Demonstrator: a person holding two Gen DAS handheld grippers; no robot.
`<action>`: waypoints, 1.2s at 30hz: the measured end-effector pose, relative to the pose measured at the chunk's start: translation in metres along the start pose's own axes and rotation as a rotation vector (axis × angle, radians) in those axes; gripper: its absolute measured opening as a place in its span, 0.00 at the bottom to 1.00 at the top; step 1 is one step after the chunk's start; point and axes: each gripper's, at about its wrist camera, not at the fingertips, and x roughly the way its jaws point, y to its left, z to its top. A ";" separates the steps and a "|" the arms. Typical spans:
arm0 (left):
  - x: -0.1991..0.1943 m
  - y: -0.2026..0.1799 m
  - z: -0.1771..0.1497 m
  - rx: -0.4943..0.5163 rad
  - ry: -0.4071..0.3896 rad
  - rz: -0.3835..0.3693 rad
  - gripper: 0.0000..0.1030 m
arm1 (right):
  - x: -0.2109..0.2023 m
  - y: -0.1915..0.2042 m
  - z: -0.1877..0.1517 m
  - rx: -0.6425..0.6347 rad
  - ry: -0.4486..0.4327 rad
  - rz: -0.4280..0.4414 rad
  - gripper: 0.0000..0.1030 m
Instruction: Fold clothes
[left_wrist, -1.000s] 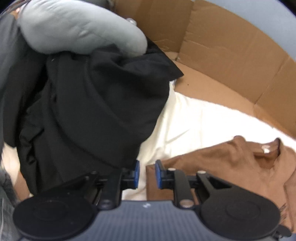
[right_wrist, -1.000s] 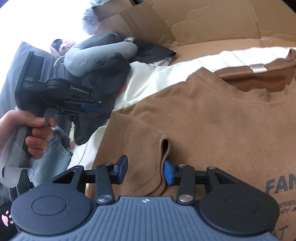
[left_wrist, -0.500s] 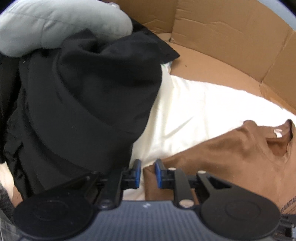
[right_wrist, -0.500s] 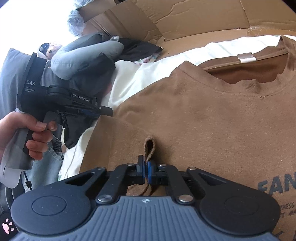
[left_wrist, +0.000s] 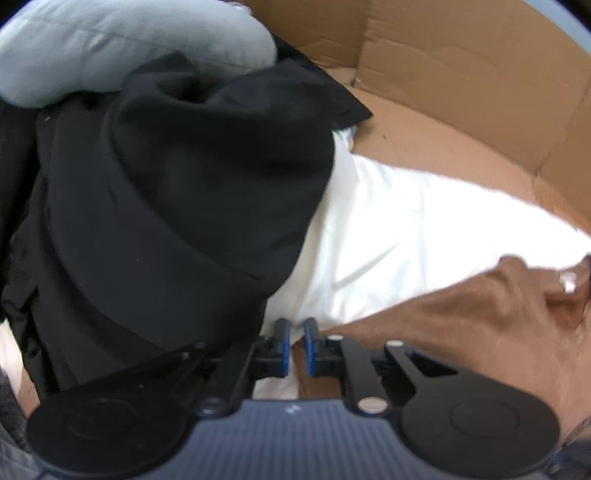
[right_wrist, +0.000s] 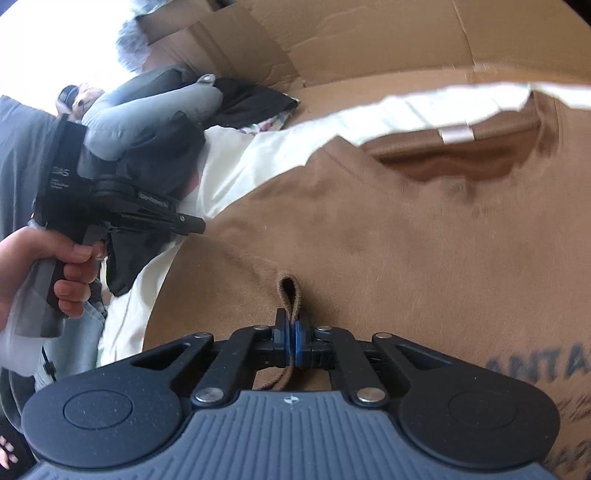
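Now, step in hand: taking hold of the brown T-shirt (right_wrist: 406, 221) for its first fold; nothing looks folded yet.
Shirt: spread print-side up on the white sheet (left_wrist: 406, 229), collar toward the far cardboard wall (right_wrist: 369, 44).
Right gripper (right_wrist: 294, 341): jaws pressed together, pinching a raised ridge of shirt fabric.
Left gripper (left_wrist: 294, 345): jaws closing, a narrow gap remaining, at the shirt's left edge where it meets the sheet; whether cloth lies between them I cannot tell.
Beside: black garment (left_wrist: 177, 206) heaped along the sheet's left edge.
Next move: probably needs both grips secure, then lifting together.
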 end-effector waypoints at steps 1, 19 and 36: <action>-0.005 0.002 0.000 -0.012 -0.011 -0.001 0.11 | 0.002 -0.001 -0.001 0.021 0.000 0.001 0.03; -0.032 0.012 -0.029 0.050 0.014 -0.073 0.13 | -0.005 -0.001 0.001 0.051 -0.051 -0.016 0.01; -0.078 -0.001 -0.064 0.105 -0.081 -0.068 0.18 | -0.011 -0.020 0.005 0.144 -0.048 -0.029 0.11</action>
